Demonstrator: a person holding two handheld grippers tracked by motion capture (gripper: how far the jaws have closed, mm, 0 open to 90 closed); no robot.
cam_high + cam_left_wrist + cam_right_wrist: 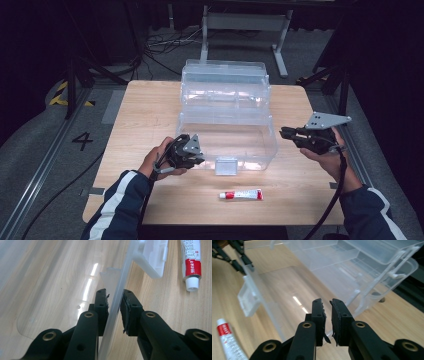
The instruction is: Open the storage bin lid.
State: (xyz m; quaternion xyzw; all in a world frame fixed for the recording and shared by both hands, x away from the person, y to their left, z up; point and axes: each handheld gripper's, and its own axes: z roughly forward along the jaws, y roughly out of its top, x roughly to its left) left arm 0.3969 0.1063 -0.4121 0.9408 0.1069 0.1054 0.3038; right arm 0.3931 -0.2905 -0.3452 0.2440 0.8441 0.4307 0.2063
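Note:
A clear plastic storage box (pixel 250 150) stands in the middle of the wooden table, its lid (pixel 225 80) swung open at the back. My left gripper (pixel 201 159) is at the box's front left corner. In the left gripper view it (pixel 115 296) is shut on the thin front wall (pixel 125 272), one jaw inside and one outside. My right gripper (pixel 283 132) hovers just off the box's right rim. Its jaws (pixel 327 303) stand almost together with nothing between them. A red and white tube (pixel 241 195) lies on the table in front of the box.
A white latch flap (pixel 227 166) hangs on the front wall, near the tube (pixel 191 262). Bare tabletop (pixel 140 115) lies left and right of the box. Beyond the table are a metal stand (pixel 245 22), cables and grey floor.

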